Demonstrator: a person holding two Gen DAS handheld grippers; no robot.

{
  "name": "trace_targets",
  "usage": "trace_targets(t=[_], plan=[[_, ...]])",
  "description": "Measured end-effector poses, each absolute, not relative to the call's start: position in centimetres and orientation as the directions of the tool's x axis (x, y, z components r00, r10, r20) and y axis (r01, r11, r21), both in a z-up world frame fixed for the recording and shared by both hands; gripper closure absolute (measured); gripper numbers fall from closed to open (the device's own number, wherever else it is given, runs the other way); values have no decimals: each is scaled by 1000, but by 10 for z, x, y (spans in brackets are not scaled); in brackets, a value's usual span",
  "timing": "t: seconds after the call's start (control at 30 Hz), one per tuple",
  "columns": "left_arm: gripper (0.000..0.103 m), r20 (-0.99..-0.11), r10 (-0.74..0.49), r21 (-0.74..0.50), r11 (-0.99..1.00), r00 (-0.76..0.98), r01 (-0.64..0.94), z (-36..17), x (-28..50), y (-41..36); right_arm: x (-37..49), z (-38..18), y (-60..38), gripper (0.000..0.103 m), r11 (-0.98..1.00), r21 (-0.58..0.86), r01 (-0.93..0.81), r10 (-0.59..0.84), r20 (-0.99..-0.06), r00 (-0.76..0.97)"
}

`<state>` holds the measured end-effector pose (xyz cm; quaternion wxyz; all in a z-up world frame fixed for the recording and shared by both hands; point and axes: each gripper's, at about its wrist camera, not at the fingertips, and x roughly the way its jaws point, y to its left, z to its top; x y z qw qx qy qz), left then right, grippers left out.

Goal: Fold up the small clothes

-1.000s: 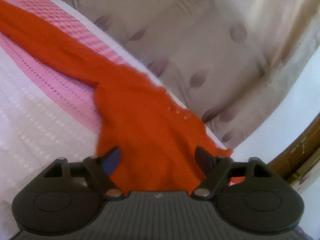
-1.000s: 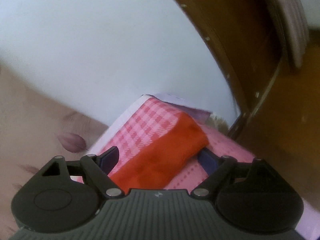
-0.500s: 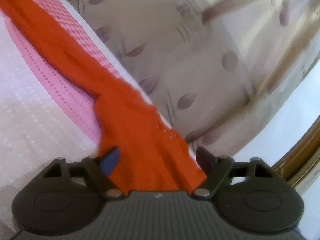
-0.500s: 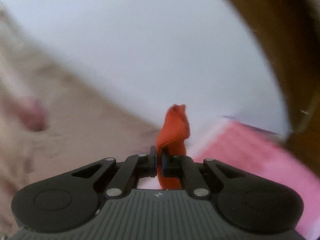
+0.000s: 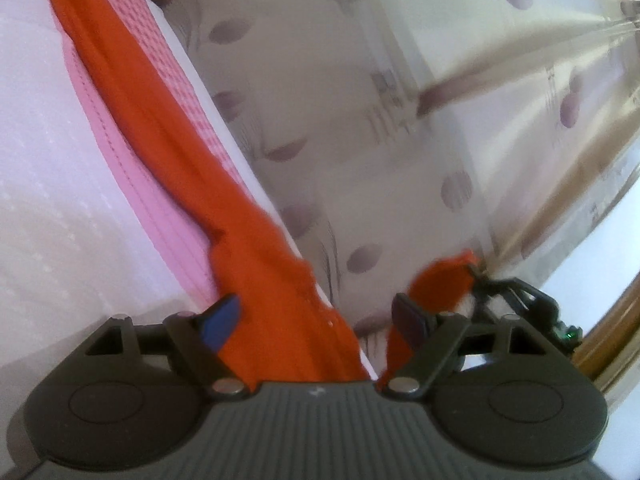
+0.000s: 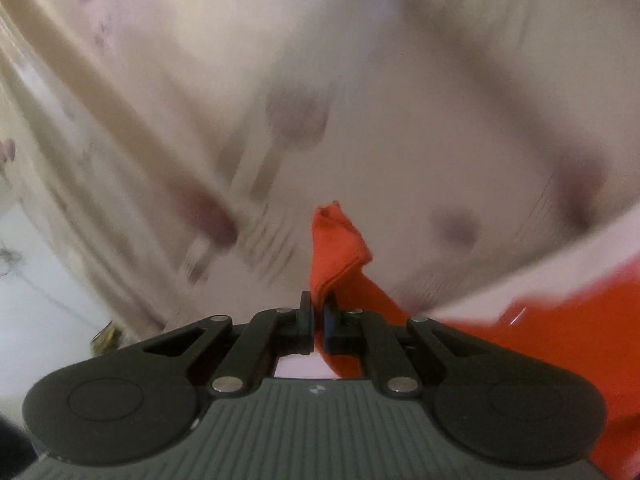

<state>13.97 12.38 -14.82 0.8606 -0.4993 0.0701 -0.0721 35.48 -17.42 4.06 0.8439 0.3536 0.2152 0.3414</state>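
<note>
An orange garment (image 5: 168,144) lies stretched along the far edge of a pink and white bedcover (image 5: 132,184). My left gripper (image 5: 316,320) is open, its jaws on either side of the garment's near part, not closed on it. My right gripper (image 6: 318,316) is shut on an end of the orange garment (image 6: 336,248) and holds it up off the bed; the cloth trails down to the lower right. That lifted end (image 5: 440,280) and the right gripper (image 5: 508,292) also show in the left wrist view, just right of my left gripper.
A beige curtain with purple leaf prints (image 5: 400,100) hangs close behind the bed edge and fills the blurred right wrist view (image 6: 320,100). A brown wooden frame (image 5: 616,340) and a white wall (image 5: 592,256) are at the right.
My right gripper closed on the garment's end, lifted it and swung left toward the curtain. My left gripper stayed open over the garment, its view tilting along the bed edge.
</note>
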Motion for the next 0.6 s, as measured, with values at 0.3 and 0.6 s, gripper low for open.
trace_targets(t=[0.3, 0.6], plan=[[20, -34, -192, -878, 474, 981, 62, -150, 138, 129, 357, -33, -69, 93, 531, 758, -380, 779, -260, 570], [20, -20, -196, -888, 455, 980, 73, -150, 135, 132, 357, -84, -11, 87, 607, 695, -386, 769, -389, 507]])
